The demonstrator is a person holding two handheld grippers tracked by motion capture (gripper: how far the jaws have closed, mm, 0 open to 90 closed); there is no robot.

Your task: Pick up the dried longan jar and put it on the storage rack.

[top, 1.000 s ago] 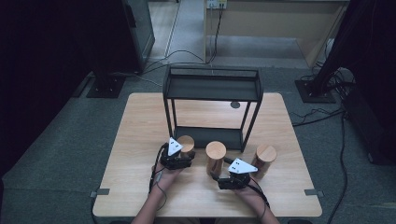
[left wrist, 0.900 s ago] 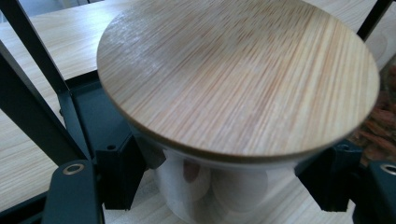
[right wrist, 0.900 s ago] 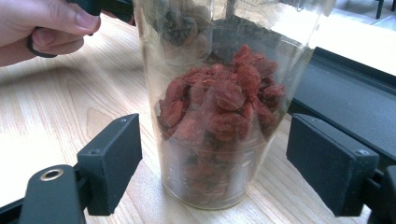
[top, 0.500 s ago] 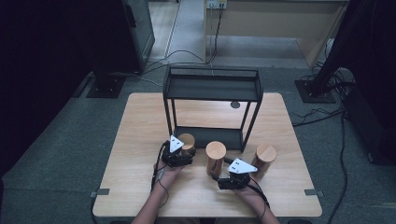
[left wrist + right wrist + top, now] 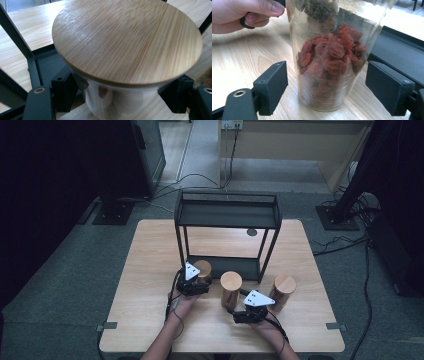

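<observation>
**Left jar clamped at the rack's foot, middle jar between open jaws**

The left jar (image 5: pixel 203 270), wooden-lidded and upright, stands at the near left corner of the black rack (image 5: pixel 227 215), just beside its lower shelf. The left gripper (image 5: pixel 192 282) is closed on its glass body just under the lid; the jar's contents are hidden.

The middle jar (image 5: pixel 332 62), holding red dried berries, stands on the counter (image 5: pixel 150 250) directly ahead of the right gripper (image 5: pixel 248 307), whose jaws stand wide either side, not touching. Its lid is cut off in the right gripper view.

A third jar (image 5: pixel 283 290) stands right.
</observation>
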